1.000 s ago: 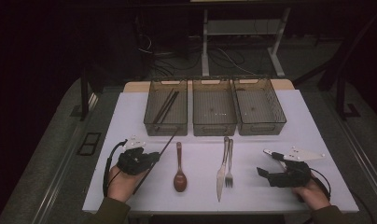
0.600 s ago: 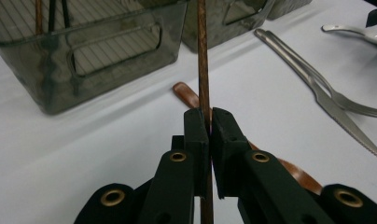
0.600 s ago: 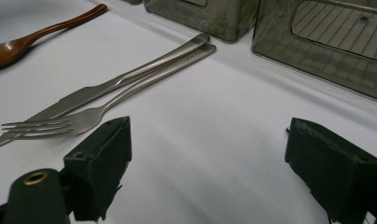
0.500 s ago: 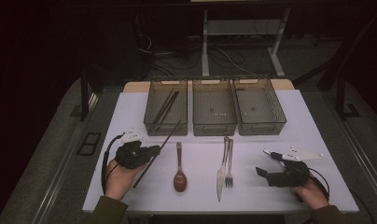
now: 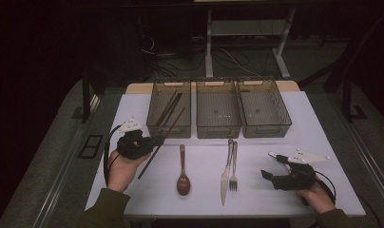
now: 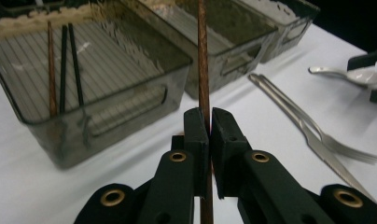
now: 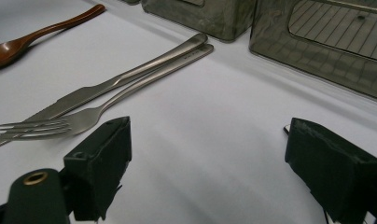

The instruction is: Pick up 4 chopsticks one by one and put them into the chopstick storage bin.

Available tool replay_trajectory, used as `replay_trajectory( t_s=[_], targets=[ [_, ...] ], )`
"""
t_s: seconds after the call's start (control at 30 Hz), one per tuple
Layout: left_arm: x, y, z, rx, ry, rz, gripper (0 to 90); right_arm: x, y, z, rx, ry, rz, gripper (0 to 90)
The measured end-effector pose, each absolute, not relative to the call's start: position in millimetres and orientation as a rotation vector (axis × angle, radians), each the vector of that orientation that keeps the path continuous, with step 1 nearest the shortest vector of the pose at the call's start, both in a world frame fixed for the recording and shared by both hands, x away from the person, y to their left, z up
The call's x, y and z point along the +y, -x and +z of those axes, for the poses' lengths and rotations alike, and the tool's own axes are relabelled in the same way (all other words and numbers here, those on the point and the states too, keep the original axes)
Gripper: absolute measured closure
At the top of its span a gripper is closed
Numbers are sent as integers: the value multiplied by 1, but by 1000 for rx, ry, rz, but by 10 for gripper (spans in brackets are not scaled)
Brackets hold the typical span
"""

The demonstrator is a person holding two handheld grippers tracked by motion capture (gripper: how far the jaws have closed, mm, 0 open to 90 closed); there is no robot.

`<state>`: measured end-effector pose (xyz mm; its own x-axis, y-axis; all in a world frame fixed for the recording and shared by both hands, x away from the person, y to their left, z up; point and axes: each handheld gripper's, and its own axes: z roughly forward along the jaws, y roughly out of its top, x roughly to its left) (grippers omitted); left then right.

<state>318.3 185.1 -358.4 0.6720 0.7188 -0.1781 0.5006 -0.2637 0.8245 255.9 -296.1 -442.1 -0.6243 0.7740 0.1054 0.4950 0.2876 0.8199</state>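
1. High view: we are gripping a chopstick [image 5: 160, 142] in our left gripper [image 5: 154, 141], at about 9 o'clock on the table [image 5: 323, 137].
2. The chopstick is slanting, its far tip at about 1 o'clock from the gripper and reaching over the near right corner of the left bin [image 5: 170, 108], its near end pointing to 7 o'clock above the table.
3. Left gripper view: we are seeing the jaws pinched narrow on the brown chopstick [image 6: 204, 70], which is running straight up between them.
4. In the left bin [image 6: 107, 107] three chopsticks [image 6: 63, 70] are lying side by side.
5. Our right gripper [image 5: 272, 166] is resting near 4 o'clock on the table, its jaws standing wide with nothing between them; the right gripper view is showing bare table between the two pads.
6. A spoon [image 5: 182, 173] is lying near 6 o'clock, bowl toward us.
7. A knife [image 5: 226, 173] and fork [image 5: 234, 171] are lying just right of the spoon, touching along their handles.
8. The middle bin [image 5: 218, 108] and right bin [image 5: 264, 107] are standing in a row beside the left bin, at 12 o'clock.
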Motion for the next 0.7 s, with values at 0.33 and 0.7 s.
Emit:
replay_trajectory(
  t_s=[0.33, 0.7],
  targets=[
    [181, -347, -344, 951, -1906, 307, 845, -296, -256, -442, 2249, -1151, 1259, 142],
    [173, -379, -332, 942, -1883, 341, 845, -297, -256, -442, 2247, -1153, 1259, 142]
  ],
)
